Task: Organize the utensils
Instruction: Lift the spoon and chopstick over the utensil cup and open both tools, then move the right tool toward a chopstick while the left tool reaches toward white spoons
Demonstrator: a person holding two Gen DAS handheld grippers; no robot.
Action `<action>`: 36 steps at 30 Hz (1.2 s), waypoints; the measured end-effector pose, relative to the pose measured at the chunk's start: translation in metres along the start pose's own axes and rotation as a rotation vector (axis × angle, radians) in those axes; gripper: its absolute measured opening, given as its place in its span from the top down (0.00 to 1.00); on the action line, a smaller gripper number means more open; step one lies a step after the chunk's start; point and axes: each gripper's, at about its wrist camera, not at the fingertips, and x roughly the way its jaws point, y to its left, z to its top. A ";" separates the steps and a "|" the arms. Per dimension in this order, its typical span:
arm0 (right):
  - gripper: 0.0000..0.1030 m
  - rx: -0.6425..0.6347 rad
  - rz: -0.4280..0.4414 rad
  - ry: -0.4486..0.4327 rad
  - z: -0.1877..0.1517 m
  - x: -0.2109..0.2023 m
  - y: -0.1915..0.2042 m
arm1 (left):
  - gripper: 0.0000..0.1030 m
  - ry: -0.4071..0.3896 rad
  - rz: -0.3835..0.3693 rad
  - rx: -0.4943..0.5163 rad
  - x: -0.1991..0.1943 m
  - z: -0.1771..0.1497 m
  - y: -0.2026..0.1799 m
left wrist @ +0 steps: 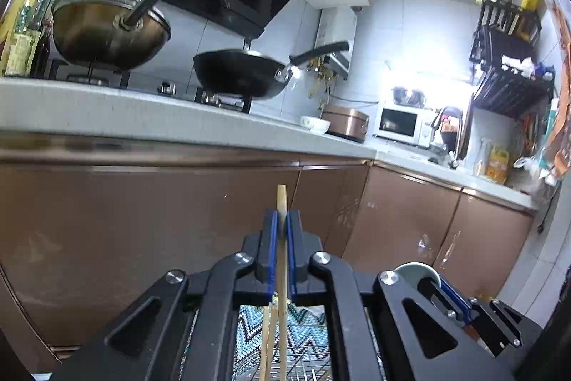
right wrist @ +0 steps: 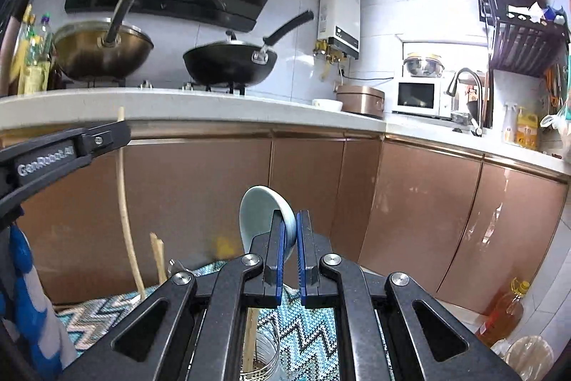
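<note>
My left gripper [left wrist: 282, 220] is shut on a wooden chopstick [left wrist: 282, 202] that stands upright between its blue pads; the right wrist view shows the same chopstick [right wrist: 123, 195] hanging from that gripper [right wrist: 117, 131]. My right gripper [right wrist: 289, 224] is shut on the rim of a pale blue ceramic spoon [right wrist: 260, 213], which also shows in the left wrist view [left wrist: 415, 274]. More chopsticks [right wrist: 157, 256] stand below, and a wire utensil holder [right wrist: 262, 359] sits under the right gripper on a zigzag mat [right wrist: 314, 338].
Brown cabinet fronts [left wrist: 142, 238] face both grippers under a white counter [right wrist: 178, 102]. Two woks [left wrist: 242, 74] sit on the stove. A microwave [right wrist: 417, 95], rice cooker and sink tap stand at the right. An oil bottle [right wrist: 506, 313] stands on the floor.
</note>
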 end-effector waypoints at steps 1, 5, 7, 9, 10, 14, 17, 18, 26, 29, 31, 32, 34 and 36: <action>0.94 -0.007 -0.006 0.000 -0.006 0.001 0.002 | 0.95 0.007 0.004 0.001 0.005 -0.008 -0.001; 0.94 -0.019 -0.009 0.006 -0.025 0.006 0.007 | 0.95 0.011 0.016 0.022 0.011 -0.030 -0.003; 0.93 -0.019 -0.002 0.015 -0.033 0.004 0.008 | 0.94 0.009 0.015 0.026 0.008 -0.039 -0.003; 0.91 -0.015 0.017 0.031 -0.039 0.004 0.009 | 0.93 0.021 0.010 0.025 0.007 -0.045 -0.003; 0.90 -0.017 0.026 0.038 -0.041 0.004 0.011 | 0.91 0.035 0.003 0.026 0.007 -0.046 -0.003; 0.78 -0.026 0.047 0.050 -0.043 0.000 0.013 | 0.71 0.070 -0.010 0.023 -0.002 -0.044 0.000; 0.76 -0.027 0.048 0.040 -0.033 -0.015 0.010 | 0.69 0.072 -0.010 0.024 -0.020 -0.033 0.006; 0.76 -0.030 0.045 0.034 -0.027 -0.022 0.009 | 0.68 0.075 -0.011 0.030 -0.027 -0.027 0.007; 0.76 -0.043 0.032 -0.021 0.016 -0.094 -0.006 | 0.61 0.067 -0.013 0.072 -0.101 0.034 0.031; 0.76 -0.036 0.043 -0.020 0.030 -0.123 -0.010 | 0.61 0.094 -0.026 0.099 -0.126 0.053 0.039; 0.76 -0.031 0.055 -0.018 0.040 -0.139 -0.012 | 0.61 0.121 -0.045 0.111 -0.142 0.062 0.045; 0.76 -0.027 0.067 -0.015 0.045 -0.151 -0.011 | 0.61 0.141 -0.055 0.118 -0.150 0.065 0.049; 0.76 -0.023 0.085 -0.006 0.050 -0.163 -0.010 | 0.61 0.171 -0.068 0.125 -0.159 0.068 0.053; 0.76 -0.016 0.112 0.009 0.057 -0.177 -0.007 | 0.61 0.211 -0.082 0.119 -0.170 0.067 0.059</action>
